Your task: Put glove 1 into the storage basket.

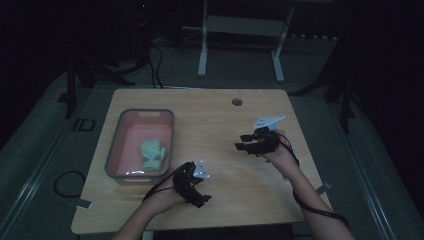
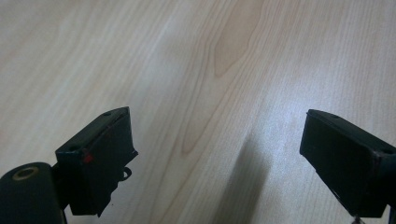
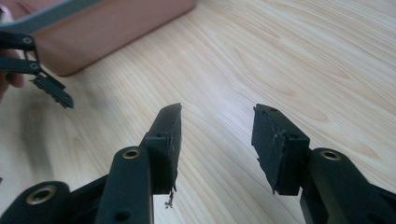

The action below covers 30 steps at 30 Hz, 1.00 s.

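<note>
Room: dark all round, grey floor, a white frame stand beyond the far edge of the worktop.
Worktop: pale wood grain, a round cable hole near the far edge.
Bin: pink inside, grey rim, on the left part of the worktop; its wall also in the right gripper view.
Toy: greenish soft thing, lying inside the bin toward its near right corner.
Left gripper: held low over the worktop just right of the bin's near corner; jaws released and wide apart, bare wood between them in the left gripper view.
Right gripper: held over the right half of the worktop, pointing left toward the bin; jaws parted, nothing between them in the right gripper view.
Toy relative to jaws: near the left gripper but apart from it, behind the bin wall; well apart from the right gripper; touched by neither.
</note>
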{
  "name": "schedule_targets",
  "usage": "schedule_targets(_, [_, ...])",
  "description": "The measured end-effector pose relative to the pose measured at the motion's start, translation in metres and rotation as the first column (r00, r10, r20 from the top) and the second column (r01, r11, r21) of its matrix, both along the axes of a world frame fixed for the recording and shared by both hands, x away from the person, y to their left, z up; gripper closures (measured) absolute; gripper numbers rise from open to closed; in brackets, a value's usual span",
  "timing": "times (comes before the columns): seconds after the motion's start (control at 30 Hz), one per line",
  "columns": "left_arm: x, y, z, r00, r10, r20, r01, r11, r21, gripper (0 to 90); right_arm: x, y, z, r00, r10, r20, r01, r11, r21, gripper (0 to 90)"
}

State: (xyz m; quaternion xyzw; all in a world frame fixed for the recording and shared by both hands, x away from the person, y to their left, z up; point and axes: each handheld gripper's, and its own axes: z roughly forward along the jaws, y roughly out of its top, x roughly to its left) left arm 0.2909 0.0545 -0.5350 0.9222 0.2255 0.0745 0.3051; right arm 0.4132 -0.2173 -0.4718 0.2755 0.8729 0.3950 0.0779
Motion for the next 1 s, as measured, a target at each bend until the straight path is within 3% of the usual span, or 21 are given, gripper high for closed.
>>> schedule_targets(0.13, [-0.003,-0.002,-0.008,0.9997,-0.022,-0.001,0.022,0.9995,0.022,10.1,0.002,-0.018,-0.002,0.9989,-0.041,0.023,0.041,0.999,-0.018,52.2])
schedule_targets(0.27, [-0.004,-0.002,-0.014,0.9999,-0.012,-0.002,0.012,0.9997,0.023,10.1,0.005,-0.034,-0.004,0.9968,-0.072,0.034,0.073,0.9969,-0.029,51.9])
schedule_targets(0.33, [-0.004,-0.001,-0.018,1.0,-0.003,-0.005,0.003,0.9999,0.016,10.2,0.009,-0.052,-0.006,0.9932,-0.105,0.05,0.107,0.9936,-0.036,52.3])
schedule_targets(0.4, [-0.006,0.0,-0.022,1.0,-0.002,-0.007,0.002,0.9998,0.018,10.2,0.012,-0.065,-0.008,0.9909,-0.129,0.038,0.13,0.9911,-0.028,56.6])
schedule_targets(0.47, [-0.006,0.001,-0.023,1.0,-0.003,0.0,0.003,0.9998,0.02,10.1,0.015,-0.076,-0.01,0.9887,-0.145,0.035,0.146,0.9892,-0.011,55.4])
schedule_targets(0.57, [-0.007,0.002,-0.023,0.9999,0.003,0.017,-0.004,0.9998,0.017,10.2,0.017,-0.086,-0.013,0.9833,-0.177,0.042,0.178,0.9837,-0.024,55.2])
schedule_targets(0.63, [-0.007,0.005,-0.022,0.9993,0.025,0.027,-0.025,0.9997,-0.007,10.2,0.022,-0.099,-0.015,0.9745,-0.218,0.052,0.22,0.9748,-0.037,56.6])
schedule_targets(0.67, [-0.007,0.005,-0.022,0.9993,0.025,0.027,-0.025,0.9997,-0.007,10.2,0.022,-0.099,-0.015,0.9745,-0.218,0.052,0.22,0.9748,-0.037,56.6])
schedule_targets(0.77, [-0.008,0.008,-0.019,0.9991,0.028,0.031,-0.027,0.9993,-0.026,10.2,0.033,-0.115,-0.019,0.9541,-0.295,0.055,0.298,0.952,-0.07,60.5])
schedule_targets(0.87, [-0.009,0.01,-0.019,0.9988,0.037,0.033,-0.035,0.9987,-0.037,10.2,0.043,-0.123,-0.024,0.9398,-0.338,0.049,0.341,0.9348,-0.098,62.2])
schedule_targets(1.0, [-0.01,0.013,-0.02,0.9983,0.045,0.038,-0.043,0.9983,-0.039,10.2,0.054,-0.124,-0.033,0.9379,-0.345,0.034,0.347,0.9313,-0.112,62.3])
